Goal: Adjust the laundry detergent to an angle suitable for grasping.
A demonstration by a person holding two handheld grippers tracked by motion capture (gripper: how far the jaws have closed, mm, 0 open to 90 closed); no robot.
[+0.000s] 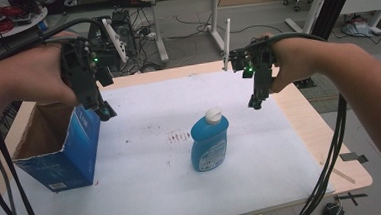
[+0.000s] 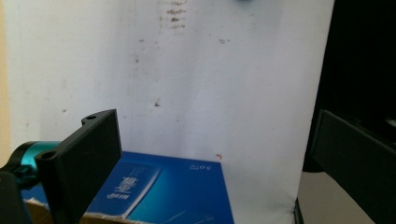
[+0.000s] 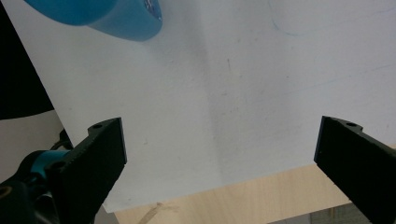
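The open blue box (image 1: 60, 148) stands at the near left of the white sheet (image 1: 148, 190), and the blue bottle (image 1: 209, 144) stands upright near the middle, white cap up. The left gripper (image 1: 104, 111) hangs above the box's far right corner; the right gripper (image 1: 255, 102) hovers beyond and right of the bottle, apart from it. The high view hides their jaws; each gripper view shows them spread wide and empty. The left gripper view shows printing on the box's blue side (image 2: 159, 191).
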